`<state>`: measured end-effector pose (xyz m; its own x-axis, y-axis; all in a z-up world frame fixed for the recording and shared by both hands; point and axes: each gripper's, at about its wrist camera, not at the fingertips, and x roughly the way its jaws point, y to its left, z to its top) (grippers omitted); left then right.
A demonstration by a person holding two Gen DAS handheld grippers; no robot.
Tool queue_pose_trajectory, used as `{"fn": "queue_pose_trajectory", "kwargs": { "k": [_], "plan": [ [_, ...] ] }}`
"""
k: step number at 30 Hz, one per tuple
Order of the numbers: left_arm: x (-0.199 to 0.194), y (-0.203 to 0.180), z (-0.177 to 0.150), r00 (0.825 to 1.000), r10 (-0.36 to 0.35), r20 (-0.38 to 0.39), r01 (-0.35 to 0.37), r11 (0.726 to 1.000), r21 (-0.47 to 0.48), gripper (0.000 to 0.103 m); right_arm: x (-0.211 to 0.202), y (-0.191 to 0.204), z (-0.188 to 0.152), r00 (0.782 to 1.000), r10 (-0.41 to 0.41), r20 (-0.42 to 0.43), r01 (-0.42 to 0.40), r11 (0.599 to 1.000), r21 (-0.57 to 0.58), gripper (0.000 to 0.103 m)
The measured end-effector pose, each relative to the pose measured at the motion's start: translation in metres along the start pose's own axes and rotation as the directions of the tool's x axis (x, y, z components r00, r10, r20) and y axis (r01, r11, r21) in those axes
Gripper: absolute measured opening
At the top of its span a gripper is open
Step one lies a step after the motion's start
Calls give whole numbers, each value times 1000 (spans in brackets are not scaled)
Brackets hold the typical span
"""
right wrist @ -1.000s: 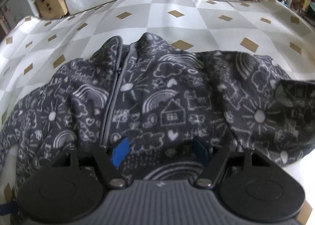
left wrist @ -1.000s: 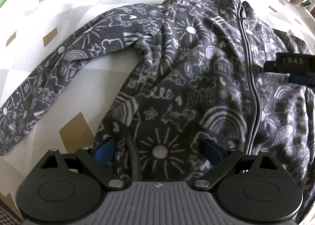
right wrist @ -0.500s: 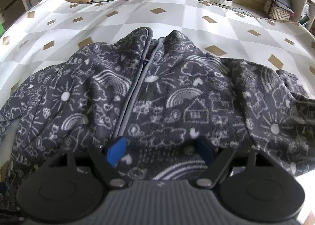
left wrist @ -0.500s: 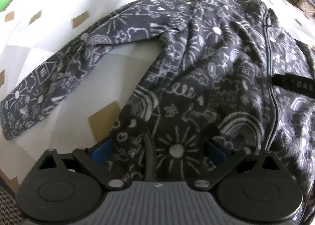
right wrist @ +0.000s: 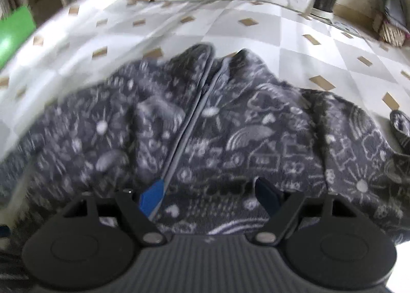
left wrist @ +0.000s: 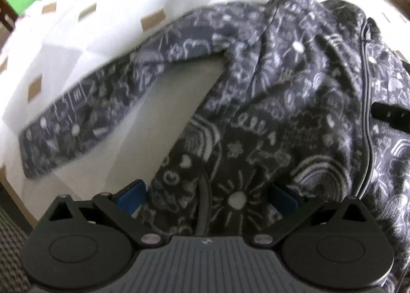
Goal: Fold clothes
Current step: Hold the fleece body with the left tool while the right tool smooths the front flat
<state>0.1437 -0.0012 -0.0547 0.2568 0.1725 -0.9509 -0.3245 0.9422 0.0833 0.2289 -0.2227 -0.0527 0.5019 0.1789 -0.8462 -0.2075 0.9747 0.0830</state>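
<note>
My left jaws point(left wrist: 207, 197) and right jaws point(right wrist: 210, 197) both stand spread across the hem of the doodle-print fleece jacket point(right wrist: 230, 139), which lies zipped and front-up on the checked bench point(right wrist: 230, 31); I judge that pinching both hem corners evenly and lifting level would keep any fold square. My left view alone shows the sleeve point(left wrist: 107, 103) stretched out sideways; my right view shows the collar point(right wrist: 220, 60).

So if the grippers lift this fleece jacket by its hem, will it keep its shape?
Probably not. The fleece jacket already lies in soft folds, so it should sag. Its spread-out sleeve would likely trail behind. The fuzzy surface looks grippy, not slippery.
</note>
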Motion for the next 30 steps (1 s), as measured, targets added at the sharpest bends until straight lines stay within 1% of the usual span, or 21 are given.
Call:
{"fn": "queue_pose_trajectory", "kwargs": {
  "k": [4, 9, 10, 12, 14, 16, 17, 20, 22, 24, 27, 30],
  "plan": [
    [-15, -5, 8, 998, -20, 61, 21, 1000, -17, 103, -18, -20, 6, 1000, -21, 7, 21, 998, 63, 77],
    [-19, -17, 23, 993, -105, 51, 106, 994, -11, 102, -41, -55, -2, 1000, -14, -20, 17, 991, 129, 77],
    [-21, -24, 25, 992, -114, 49, 114, 993, 1, 102, -45, -62, -5, 999, -17, -27, 21, 991, 132, 77],
    [-25, -33, 32, 990, -130, 63, 128, 991, 42, 102, -58, -75, -14, 998, -50, -31, 54, 988, 146, 77],
    [-27, -41, 39, 989, -129, 75, 123, 990, 75, 102, -68, -84, -19, 998, -67, -20, 70, 980, 186, 77],
    [-24, -56, 47, 987, -153, 57, 147, 985, 96, 102, -73, -91, -20, 998, -56, 6, 53, 972, 230, 77],
    [-23, -63, 51, 985, -162, 54, 156, 982, 104, 102, -71, -91, -18, 999, -51, 5, 49, 972, 228, 78],
    [-18, -83, 61, 986, -159, 58, 145, 972, 186, 102, -62, -88, -12, 998, -56, -7, 56, 980, 192, 78],
    [-13, -92, 67, 987, -153, 57, 137, 965, 224, 102, -57, -88, -7, 998, -59, 9, 56, 983, 173, 78],
    [-9, -100, 74, 983, -180, 43, 165, 958, 233, 102, -52, -89, -2, 998, -47, 29, 41, 985, 169, 78],
    [0, -102, 84, 978, -208, 2, 202, 952, 228, 102, -44, -89, 0, 999, -21, 24, 17, 983, 182, 78],
    [6, -97, 94, 974, -225, -24, 226, 956, 185, 102, -36, -88, 2, 1000, 5, 19, -8, 980, 197, 78]
  ]
}}
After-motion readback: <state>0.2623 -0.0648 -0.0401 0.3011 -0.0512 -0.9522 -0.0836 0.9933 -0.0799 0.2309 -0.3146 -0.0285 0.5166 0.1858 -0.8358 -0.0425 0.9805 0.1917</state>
